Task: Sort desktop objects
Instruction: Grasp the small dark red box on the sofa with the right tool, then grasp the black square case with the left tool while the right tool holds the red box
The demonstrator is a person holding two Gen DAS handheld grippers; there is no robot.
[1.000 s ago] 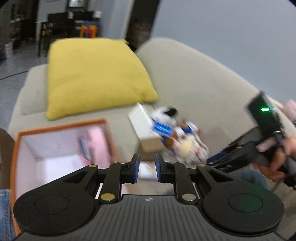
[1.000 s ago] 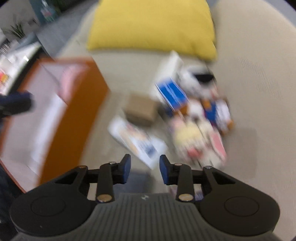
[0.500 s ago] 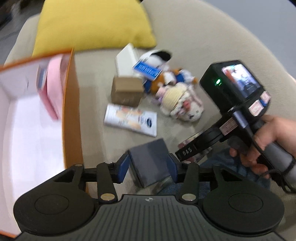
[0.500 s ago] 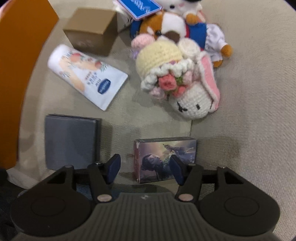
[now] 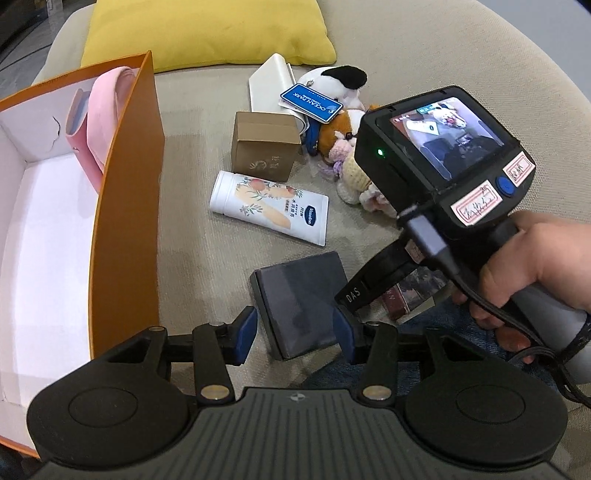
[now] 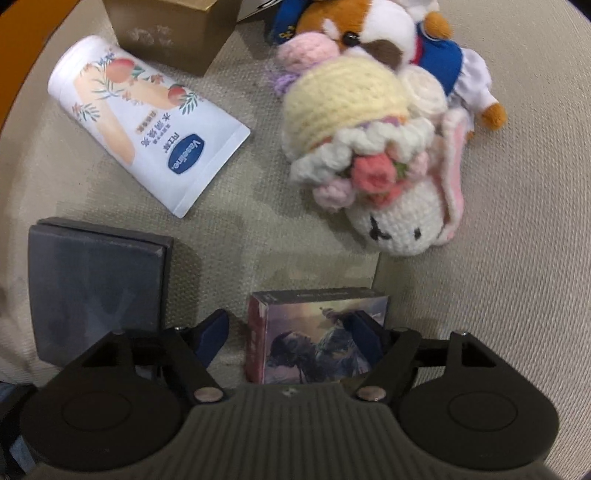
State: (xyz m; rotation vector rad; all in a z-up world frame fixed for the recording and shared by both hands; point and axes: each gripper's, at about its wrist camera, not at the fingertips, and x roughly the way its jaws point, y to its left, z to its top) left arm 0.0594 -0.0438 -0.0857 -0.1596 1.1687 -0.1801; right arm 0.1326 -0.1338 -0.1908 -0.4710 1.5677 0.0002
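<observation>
My left gripper is open, its blue pads on either side of a flat dark grey box lying on the beige couch seat; a gap shows at the left pad. My right gripper is open around a small picture-printed box, which also lies on the seat. The grey box also shows in the right wrist view. A white Vaseline tube, a brown cardboard box and several plush toys lie beyond.
An orange box with a white inside stands at the left and holds a pink item. A yellow cushion lies at the back. A white case and a blue tag sit among the toys.
Both grippers came down from above the couch toward the seat. The left now straddles the grey box and the right straddles the picture box; both opened wider.
</observation>
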